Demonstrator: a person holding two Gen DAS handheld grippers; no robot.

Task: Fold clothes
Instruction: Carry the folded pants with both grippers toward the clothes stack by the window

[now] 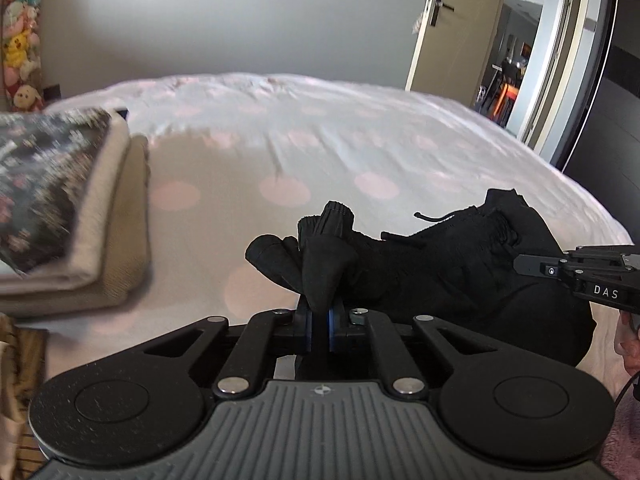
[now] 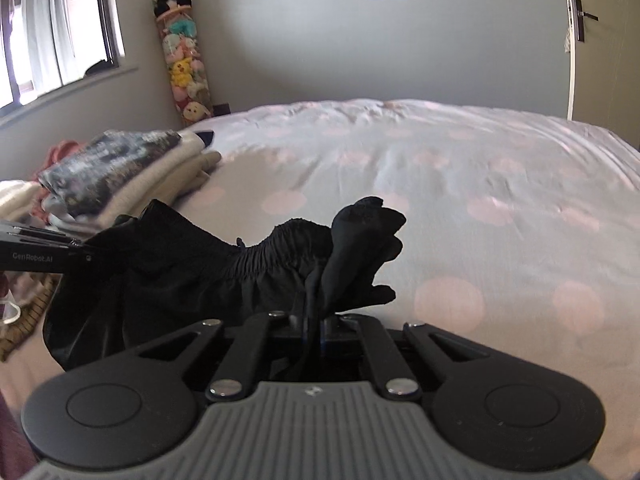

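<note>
**Black garment strung between both grippers over the bed**

The left gripper is clamped on a bunched corner of the black garment; its jaws are pressed together with cloth sticking up out of them. The right gripper is likewise closed on the other bunched corner, fabric and a cord pinched between its jaws. The gathered waistband runs side to side between the two grips, so the garment's long axis lies across, from one gripper to the other. The rest of the cloth sags below toward the bed. Neither hand is nearer; each has an end.

A stack of folded clothes sits on the bed to the left, closer to the left gripper. Both views are motion-blurred.

Judgement: the garment is held spread by its waistband, not folded. The scene fits either lifting it to shake out or lowering it to lay flat.
</note>
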